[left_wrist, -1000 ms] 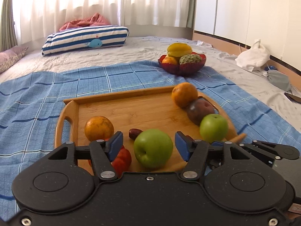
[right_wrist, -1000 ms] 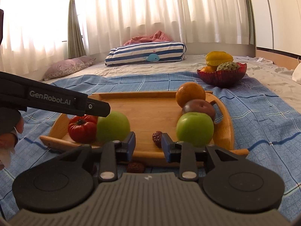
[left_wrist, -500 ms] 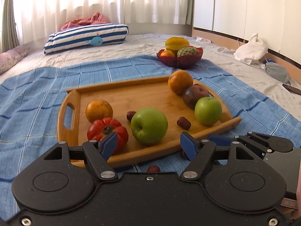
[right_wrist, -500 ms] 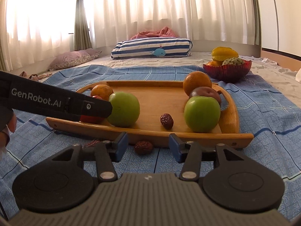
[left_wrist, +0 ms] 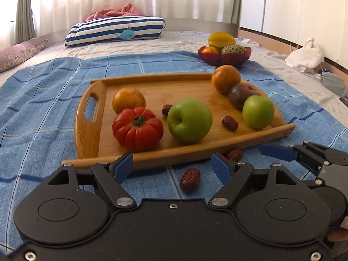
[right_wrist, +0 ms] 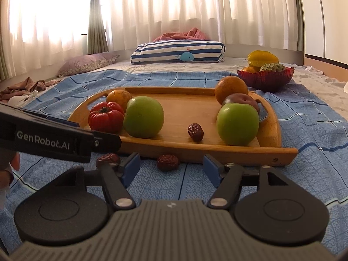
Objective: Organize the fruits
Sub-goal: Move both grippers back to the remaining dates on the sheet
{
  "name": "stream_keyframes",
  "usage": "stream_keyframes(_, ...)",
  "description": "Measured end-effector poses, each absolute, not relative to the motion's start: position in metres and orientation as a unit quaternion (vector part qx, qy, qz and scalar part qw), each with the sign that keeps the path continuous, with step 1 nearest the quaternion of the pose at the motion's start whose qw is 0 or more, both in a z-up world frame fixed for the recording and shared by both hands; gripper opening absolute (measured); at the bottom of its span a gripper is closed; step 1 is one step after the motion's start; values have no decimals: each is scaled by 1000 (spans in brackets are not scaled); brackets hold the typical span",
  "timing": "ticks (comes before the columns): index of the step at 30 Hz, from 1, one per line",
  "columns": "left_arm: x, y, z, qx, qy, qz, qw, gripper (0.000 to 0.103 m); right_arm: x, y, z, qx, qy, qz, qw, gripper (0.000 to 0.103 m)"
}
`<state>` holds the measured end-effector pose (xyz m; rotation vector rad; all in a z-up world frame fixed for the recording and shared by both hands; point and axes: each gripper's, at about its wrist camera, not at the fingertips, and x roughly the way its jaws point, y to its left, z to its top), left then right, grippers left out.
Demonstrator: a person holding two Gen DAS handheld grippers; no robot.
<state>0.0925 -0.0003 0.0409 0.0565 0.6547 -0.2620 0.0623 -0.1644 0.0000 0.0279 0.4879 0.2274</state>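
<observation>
Left wrist: wide, empty left claw [left_wrist: 173,167] frames wrinkled date [left_wrist: 189,179] before smooth wooden tray [left_wrist: 87,130].

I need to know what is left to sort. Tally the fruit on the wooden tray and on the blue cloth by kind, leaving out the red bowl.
Green apples: 2
Oranges: 2
Ribbed red tomato: 1
Dark purple fruit: 1
Red dates on the tray: 2
Red dates on the cloth: 2
Total: 10

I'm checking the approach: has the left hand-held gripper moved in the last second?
Yes. The left hand-held gripper backed away from the wooden tray and sank toward the blanket; its jaws, opening, are empty.
</observation>
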Motion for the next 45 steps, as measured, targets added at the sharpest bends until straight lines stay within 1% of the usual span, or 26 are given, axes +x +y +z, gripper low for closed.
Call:
stream_keyframes(6,93,9,30,4,332,-122,935,78,64,-165,-2,14,244,113,963,82)
stream_keyframes(10,90,11,26,-9,334,-125,934,78,64,-163,-3,8,244,111,963,83)
stream_keyframes(11,89,11,25,-12,333,-127,934,75,63,-162,-3,5,243,111,964,83)
stream_keyframes(13,89,11,25,-16,333,-138,933,63,63,-161,-4,0,242,110,964,83)
stream_keyframes(15,89,10,24,-23,340,-156,927,45,63,-159,-4,-6,241,114,964,83)
stream_keyframes(16,90,9,24,-25,344,-162,925,41,63,-158,-4,-9,240,116,964,83)
stream_keyframes(17,90,8,23,-26,347,-165,923,34,62,-157,-4,-12,239,116,964,83)
stream_keyframes(18,91,6,23,-26,348,-165,922,24,62,-156,-4,-15,239,117,964,83)
stream_keyframes(19,91,5,22,-25,349,-164,922,21,62,-156,-4,-17,239,117,964,83)
stream_keyframes(20,91,4,22,-23,348,-161,923,20,62,-155,-4,-18,238,117,964,83)
stream_keyframes(25,87,2,22,-16,343,-158,926,20,62,-156,-4,-13,238,122,963,81)
stream_keyframes(27,87,5,23,-16,345,-157,925,20,62,-156,-5,-15,240,121,963,74)
stream_keyframes(29,86,8,23,-11,347,-155,925,20,63,-155,-6,-16,243,117,963,70)
stream_keyframes(31,85,10,23,-2,349,-153,925,22,64,-157,-6,-11,246,116,962,68)
stream_keyframes(36,78,14,22,18,345,-139,928,35,65,-160,-6,-2,249,116,962,66)
stream_keyframes(40,74,17,22,32,340,-129,931,36,65,-160,-6,-2,249,114,962,66)
stream_keyframes(42,72,19,22,35,338,-122,932,40,65,-160,-6,-2,249,113,962,66)
stream_keyframes(45,68,23,21,44,336,-111,934,42,65,-160,-7,-1,249,112,962,66)
